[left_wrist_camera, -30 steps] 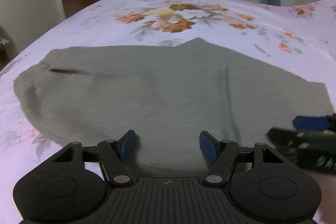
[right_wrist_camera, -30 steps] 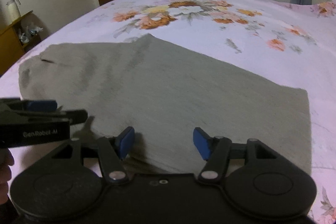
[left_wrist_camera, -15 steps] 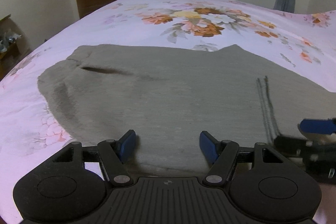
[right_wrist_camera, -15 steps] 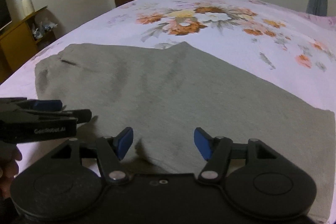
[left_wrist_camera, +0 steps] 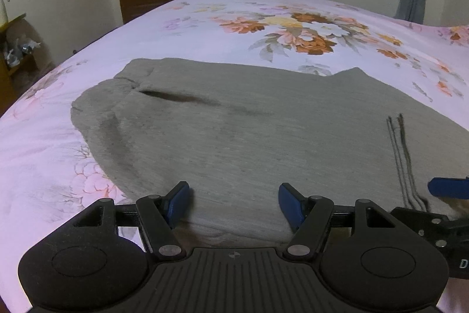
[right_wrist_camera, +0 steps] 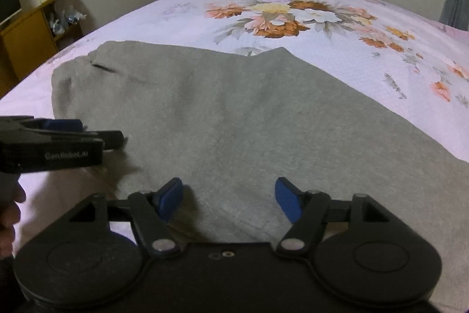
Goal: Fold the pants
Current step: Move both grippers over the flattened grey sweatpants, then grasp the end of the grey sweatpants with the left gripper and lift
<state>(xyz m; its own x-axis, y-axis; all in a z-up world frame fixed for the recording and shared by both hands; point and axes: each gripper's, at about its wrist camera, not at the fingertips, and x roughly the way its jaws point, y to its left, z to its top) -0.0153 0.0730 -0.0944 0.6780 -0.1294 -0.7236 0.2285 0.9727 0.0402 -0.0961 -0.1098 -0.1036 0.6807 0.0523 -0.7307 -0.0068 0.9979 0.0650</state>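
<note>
grey sweatpants (left_wrist_camera: 258,137) lie flat on the floral bedsheet (left_wrist_camera: 293,8), long axis left-right, waistband toward my left. left gripper (left_wrist_camera: 233,203) and right gripper (right_wrist_camera: 228,200) both gape empty at the near edge; i judge the left nearer the waistband.

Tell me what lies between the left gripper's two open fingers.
Only grey pants fabric fills the gap of the left gripper, seen in the left wrist view; its near edge lies just below the blue pads.

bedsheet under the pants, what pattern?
Pale pink bedsheet with an orange, yellow and white floral print; it shows best in the right wrist view, beyond the grey pants.
</note>
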